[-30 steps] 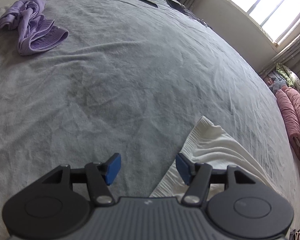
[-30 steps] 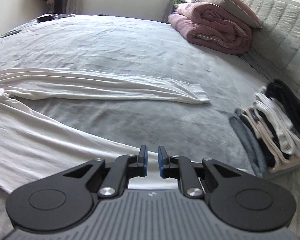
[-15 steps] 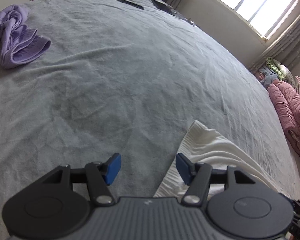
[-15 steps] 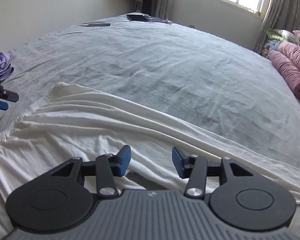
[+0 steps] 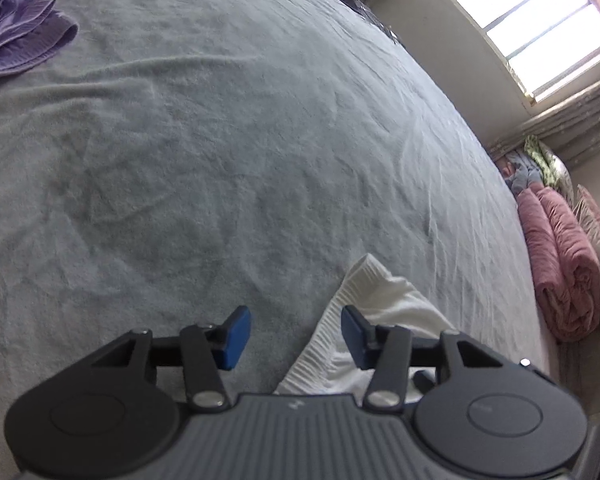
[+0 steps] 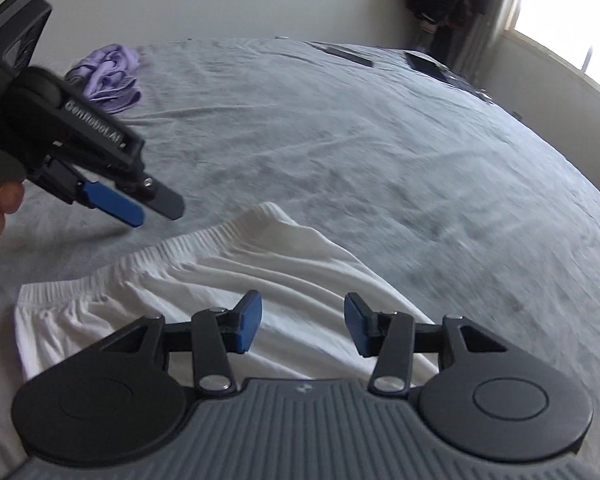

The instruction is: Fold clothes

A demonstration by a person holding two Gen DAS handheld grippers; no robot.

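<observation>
A white garment (image 6: pixel 220 264) with a ribbed elastic waistband lies spread on the grey bed. My right gripper (image 6: pixel 303 324) hovers open just above its cloth, a little behind the waistband. In the left wrist view the garment's waistband corner (image 5: pixel 364 292) pokes out beside my open left gripper (image 5: pixel 296 336), whose right finger is over the cloth edge. The right wrist view also shows the left gripper (image 6: pixel 140 206) held by a hand, off the left of the waistband, above the sheet.
A crumpled purple garment (image 5: pixel 16 40) (image 6: pixel 108 76) lies at the far side of the grey bed (image 5: pixel 220 140). Rolled pink blankets (image 5: pixel 560 264) sit along the right edge. Flat dark objects (image 6: pixel 348 56) lie near the bed's far edge by the window.
My right gripper swung left from the folded stack across the garment to its waistband and went from nearly shut to open. The left gripper drifted slightly, staying open by the waistband corner.
</observation>
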